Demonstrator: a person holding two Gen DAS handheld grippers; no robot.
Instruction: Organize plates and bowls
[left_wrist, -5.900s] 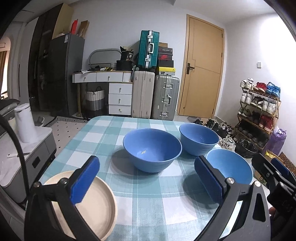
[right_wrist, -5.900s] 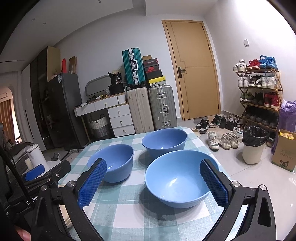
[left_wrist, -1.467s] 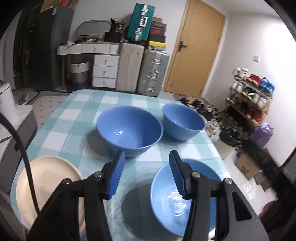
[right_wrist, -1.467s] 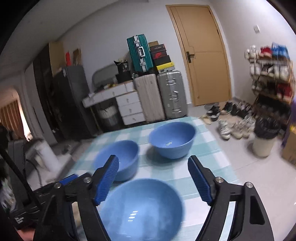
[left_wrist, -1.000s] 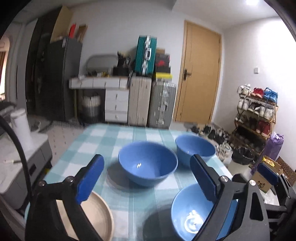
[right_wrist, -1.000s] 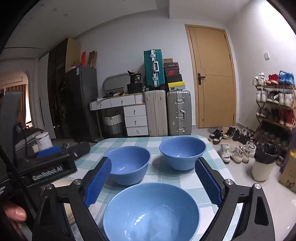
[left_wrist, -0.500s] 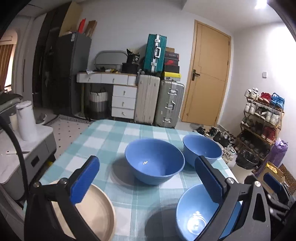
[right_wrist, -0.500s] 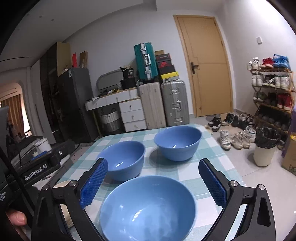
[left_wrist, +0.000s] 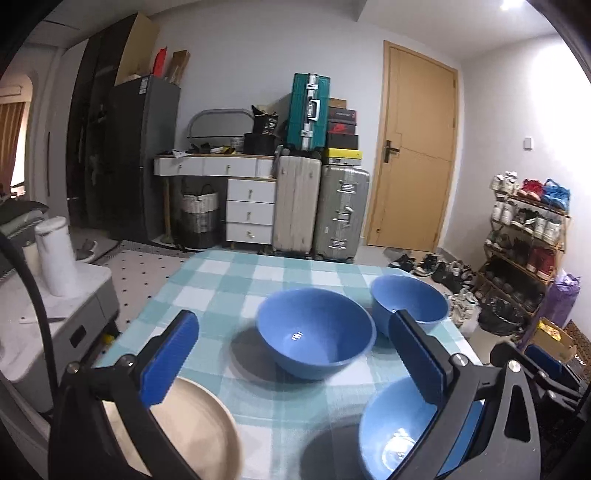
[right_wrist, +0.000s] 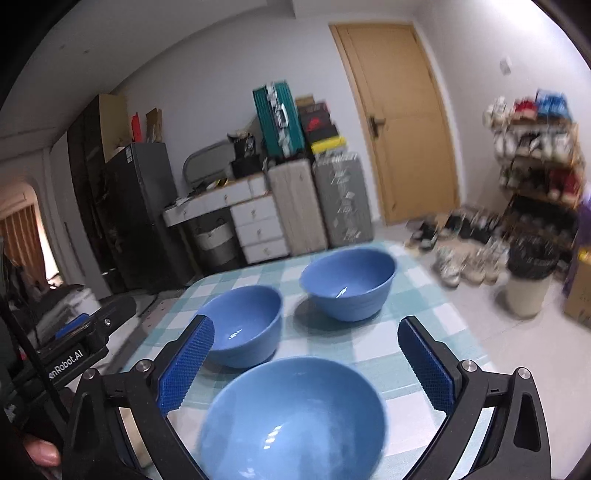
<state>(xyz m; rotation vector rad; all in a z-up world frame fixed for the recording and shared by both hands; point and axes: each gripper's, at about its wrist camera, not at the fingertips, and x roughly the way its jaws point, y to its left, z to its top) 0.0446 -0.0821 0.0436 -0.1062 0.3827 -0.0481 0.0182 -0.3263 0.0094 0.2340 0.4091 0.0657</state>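
Note:
Three blue bowls stand on a checked tablecloth (left_wrist: 236, 280). In the left wrist view the large bowl (left_wrist: 316, 332) lies ahead of my left gripper (left_wrist: 293, 360), which is wide open and empty. A smaller bowl (left_wrist: 410, 304) stands behind it, and the nearest bowl (left_wrist: 399, 432) is low on the right, under the right finger. A beige plate (left_wrist: 192, 432) lies at the lower left. In the right wrist view my right gripper (right_wrist: 306, 369) is open over the nearest bowl (right_wrist: 295, 417), its pads clear of the rim. Beyond stand the other two bowls (right_wrist: 243, 325) (right_wrist: 349, 282).
A white side cabinet (left_wrist: 55, 317) with a kettle stands left of the table. Suitcases (left_wrist: 321, 206), drawers and a door fill the back wall. A shoe rack (left_wrist: 528, 229) and a bin (right_wrist: 528, 280) are on the right. A person's thumb (right_wrist: 40, 452) holds the left gripper's body (right_wrist: 77, 350).
My left jaws, narrow around the nearest bowl's rim earlier, have opened wide and drawn back from it. The right wrist view has rolled and shifted sideways; the bowls have stayed put.

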